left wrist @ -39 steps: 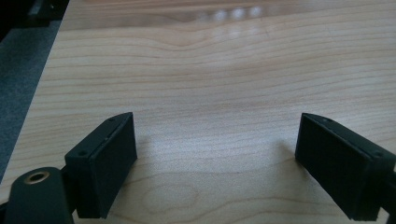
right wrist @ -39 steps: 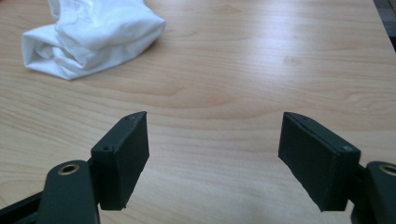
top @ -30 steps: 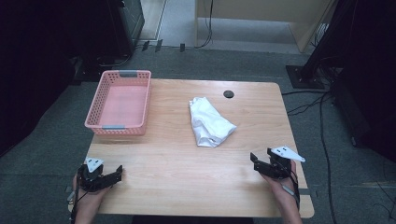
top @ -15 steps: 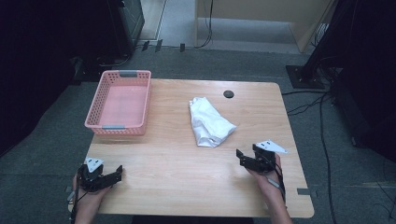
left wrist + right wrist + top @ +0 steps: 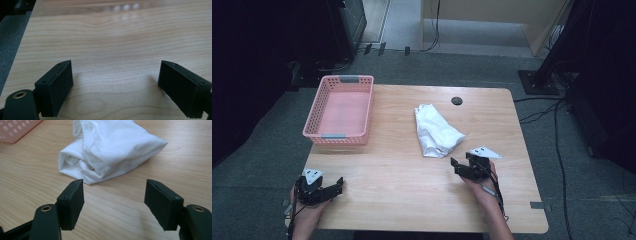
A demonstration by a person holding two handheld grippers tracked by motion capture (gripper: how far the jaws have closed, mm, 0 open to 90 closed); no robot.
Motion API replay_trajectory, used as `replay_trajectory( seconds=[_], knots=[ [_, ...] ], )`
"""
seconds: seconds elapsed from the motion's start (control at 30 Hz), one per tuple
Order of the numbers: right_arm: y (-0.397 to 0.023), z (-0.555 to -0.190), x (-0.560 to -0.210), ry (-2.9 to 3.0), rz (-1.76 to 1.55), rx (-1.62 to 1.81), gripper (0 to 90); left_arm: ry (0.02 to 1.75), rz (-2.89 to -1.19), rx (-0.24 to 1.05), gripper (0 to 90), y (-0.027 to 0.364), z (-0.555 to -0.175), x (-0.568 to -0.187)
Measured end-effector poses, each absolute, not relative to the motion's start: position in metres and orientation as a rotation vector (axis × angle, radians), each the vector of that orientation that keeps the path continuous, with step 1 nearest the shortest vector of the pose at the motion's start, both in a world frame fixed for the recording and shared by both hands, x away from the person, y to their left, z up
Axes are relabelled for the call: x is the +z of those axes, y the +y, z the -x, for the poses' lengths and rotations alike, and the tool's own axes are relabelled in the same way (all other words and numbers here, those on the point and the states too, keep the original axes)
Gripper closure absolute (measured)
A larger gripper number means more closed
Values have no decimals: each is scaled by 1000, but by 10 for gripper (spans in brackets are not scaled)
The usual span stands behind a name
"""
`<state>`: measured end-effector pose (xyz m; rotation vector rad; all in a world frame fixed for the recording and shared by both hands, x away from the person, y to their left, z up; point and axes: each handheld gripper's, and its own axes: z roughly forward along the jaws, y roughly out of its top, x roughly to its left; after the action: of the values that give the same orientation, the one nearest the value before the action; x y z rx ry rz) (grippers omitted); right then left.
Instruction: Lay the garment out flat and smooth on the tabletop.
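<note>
My right tool (image 5: pixel 460 167) has slid in across the tabletop (image 5: pixel 402 180) toward the crumpled white cloth (image 5: pixel 436 131), its jaws narrowing but apart and empty, just short of the near edge. My left tool (image 5: pixel 332 186) rests open, idle.

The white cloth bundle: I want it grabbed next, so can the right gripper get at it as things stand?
Probably yes. The right gripper is open and faces the white cloth bundle, with bare table between them and nothing blocking.
</note>
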<state>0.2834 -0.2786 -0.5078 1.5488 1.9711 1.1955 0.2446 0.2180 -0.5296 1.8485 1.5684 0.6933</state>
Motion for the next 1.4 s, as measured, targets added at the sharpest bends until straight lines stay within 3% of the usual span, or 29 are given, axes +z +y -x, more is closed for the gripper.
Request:
replay_trajectory(
  seconds=[0.1,0.37,0.83,1.13,1.4],
  knots=[
    [-271,-286,-509,1981,-1539,1207,367,1568,-1849,693,127,218,-245,-530],
    [-252,-292,-516,2004,-1515,1243,591,1568,-1849,693,128,218,-245,-530],
    [-221,-309,-529,2017,-1492,1148,672,1568,-1849,693,128,218,-245,-530],
    [-215,-313,-532,2016,-1486,1061,889,1568,-1849,694,128,218,-245,-530],
    [-227,-306,-531,2061,-1465,1064,900,1564,-1852,692,128,218,-245,-530]
  ],
)
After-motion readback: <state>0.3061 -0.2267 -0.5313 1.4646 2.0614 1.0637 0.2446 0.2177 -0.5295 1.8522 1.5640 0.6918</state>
